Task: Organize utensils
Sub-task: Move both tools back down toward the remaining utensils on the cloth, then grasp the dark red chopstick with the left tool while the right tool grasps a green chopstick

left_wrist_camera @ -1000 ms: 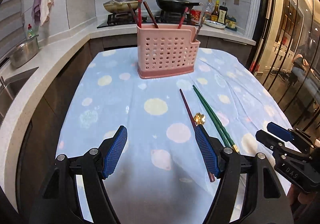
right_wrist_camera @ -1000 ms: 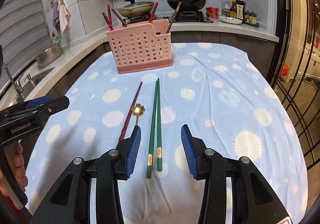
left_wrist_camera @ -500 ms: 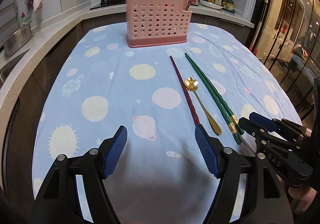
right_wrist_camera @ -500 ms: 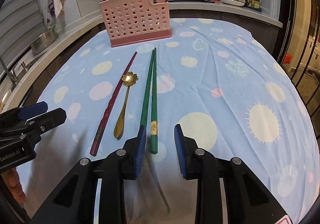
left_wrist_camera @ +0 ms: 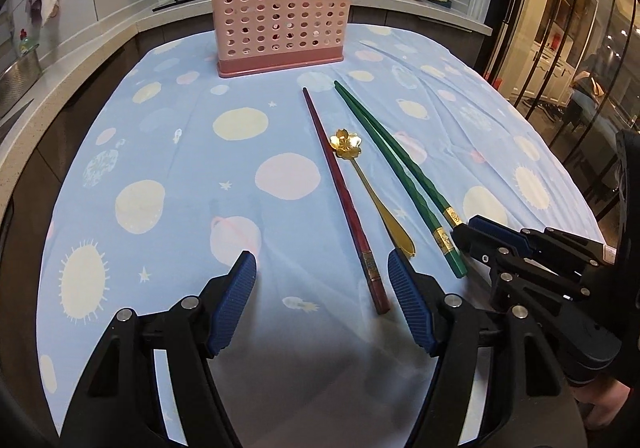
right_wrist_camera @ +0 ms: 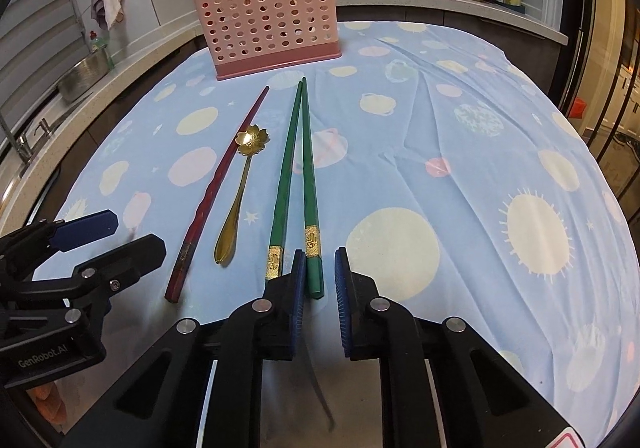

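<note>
Both your grippers have dropped closer to the tablecloth (right_wrist_camera: 460,175) since a second ago.
Your right gripper (right_wrist_camera: 318,280) is closing, one green chopstick (right_wrist_camera: 310,183) end between its pads — not yet pinched; your left gripper (left_wrist_camera: 322,280) gapes wide, empty, near the red chopstick (left_wrist_camera: 340,191). Gold spoon (right_wrist_camera: 236,203) lies between; pink holder (right_wrist_camera: 268,27) stands at the far edge.

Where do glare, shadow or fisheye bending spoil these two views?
Right wrist view: glare on the gold flower-shaped spoon; shadow darkens the blue patterned tablecloth beneath the gripper.
Left wrist view: fisheye bows the two green chopsticks; reflections streak the glass doors.
</note>
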